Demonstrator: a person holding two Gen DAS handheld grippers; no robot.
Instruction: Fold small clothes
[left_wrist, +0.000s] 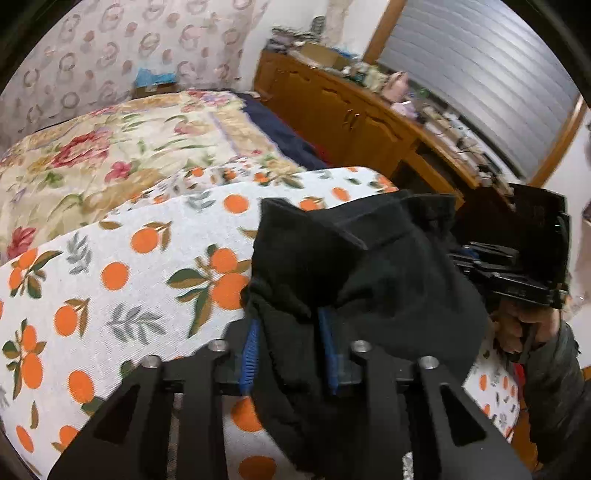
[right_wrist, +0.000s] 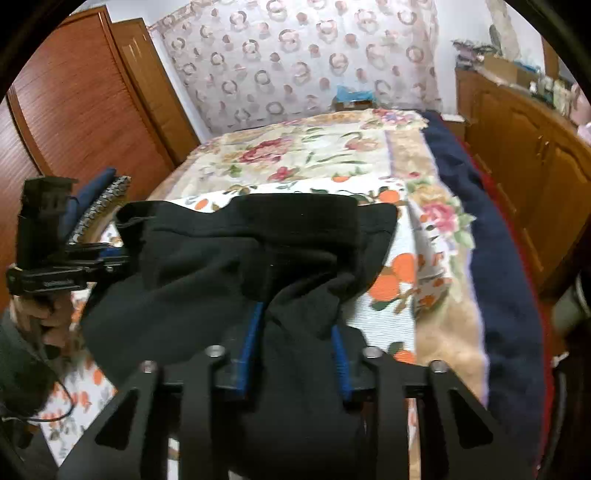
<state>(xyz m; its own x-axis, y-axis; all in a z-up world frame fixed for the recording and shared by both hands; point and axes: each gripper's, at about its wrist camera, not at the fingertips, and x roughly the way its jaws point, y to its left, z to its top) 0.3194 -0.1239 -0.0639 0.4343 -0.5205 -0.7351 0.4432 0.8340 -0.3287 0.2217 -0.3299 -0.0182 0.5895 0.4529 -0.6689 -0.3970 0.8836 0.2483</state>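
A small black garment (left_wrist: 369, 266) hangs bunched between both grippers, above a white cloth printed with oranges (left_wrist: 129, 258) that lies on the bed. In the left wrist view my left gripper (left_wrist: 290, 321) is shut on one side of the garment, with fabric pinched between its blue pads (left_wrist: 249, 350). The right gripper (left_wrist: 465, 254) holds the other side, a hand behind it. In the right wrist view the black garment (right_wrist: 221, 266) is bunched between the blue pads (right_wrist: 251, 343) of my right gripper (right_wrist: 297, 321), which is shut on it. The left gripper (right_wrist: 114, 258) grips the far left edge.
A floral bedspread (right_wrist: 295, 155) covers the bed, with a navy blanket (right_wrist: 498, 258) along its right side. A wooden cabinet (right_wrist: 524, 147) with clutter on top stands to the right and a wooden wardrobe (right_wrist: 74, 110) to the left. Folded blue and patterned items (right_wrist: 103, 192) lie behind the left gripper.
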